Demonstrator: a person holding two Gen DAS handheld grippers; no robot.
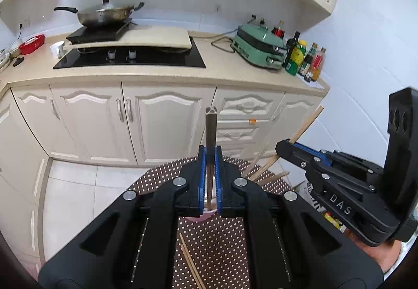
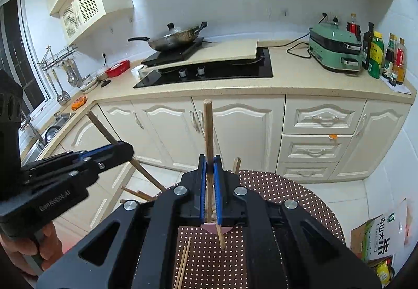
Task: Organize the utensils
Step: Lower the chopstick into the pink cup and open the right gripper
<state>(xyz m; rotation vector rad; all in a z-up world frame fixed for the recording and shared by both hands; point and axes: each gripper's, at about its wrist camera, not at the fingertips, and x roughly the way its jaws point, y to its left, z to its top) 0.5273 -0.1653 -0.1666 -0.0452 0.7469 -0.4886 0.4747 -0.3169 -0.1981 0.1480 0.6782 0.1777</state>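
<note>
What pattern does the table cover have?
The table cover is brown with small white dots, clearest in the right wrist view.

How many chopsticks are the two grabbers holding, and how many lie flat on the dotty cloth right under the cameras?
dark chopstick pinched in the left gripper: 1
light chopstick pinched in the right gripper: 1
loose chopsticks lying flat on the dotted cloth: 2
Total: 4
</note>
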